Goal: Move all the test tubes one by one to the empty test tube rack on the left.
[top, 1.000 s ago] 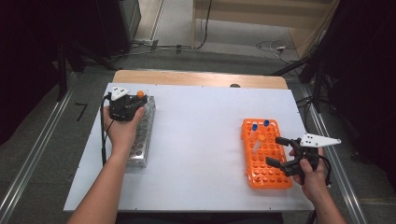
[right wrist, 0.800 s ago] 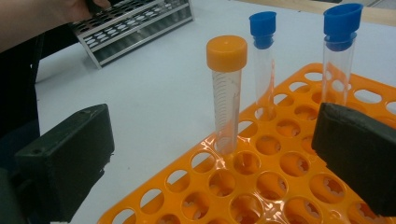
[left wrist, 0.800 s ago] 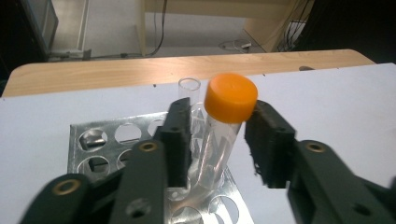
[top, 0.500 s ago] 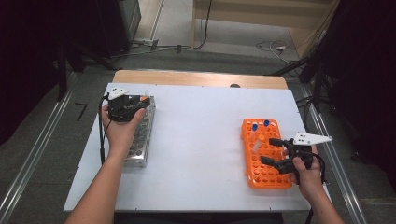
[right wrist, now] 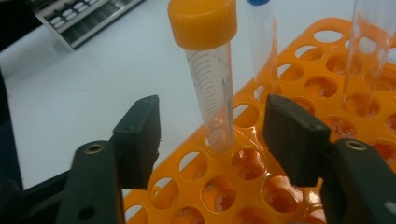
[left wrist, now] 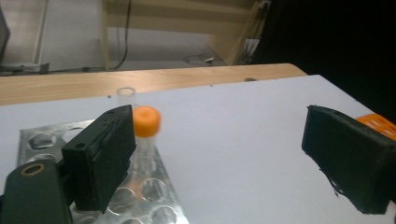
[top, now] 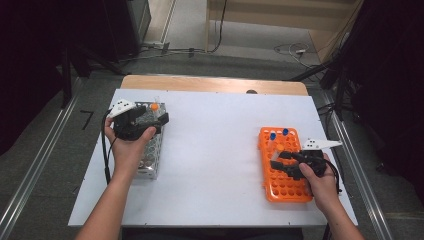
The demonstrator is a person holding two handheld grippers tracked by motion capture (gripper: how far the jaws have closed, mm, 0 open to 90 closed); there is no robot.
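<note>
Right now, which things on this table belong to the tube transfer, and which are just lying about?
In the job:
- orange-capped tube, standing between the right gripper's open jaws
- orange rack
- metal rack
- orange-capped tube in the metal rack, by the open left gripper

Lying about:
- blue-capped tubes
- floor cables

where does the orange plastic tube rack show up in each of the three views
High view: the orange plastic tube rack lies on the right side of the table, near the front edge.
Left gripper view: one orange corner at the right edge, behind the jaw on that side.
Right gripper view: it spreads across the lower right, between and beyond the jaws.
Shared landmark: the white table top.
</note>
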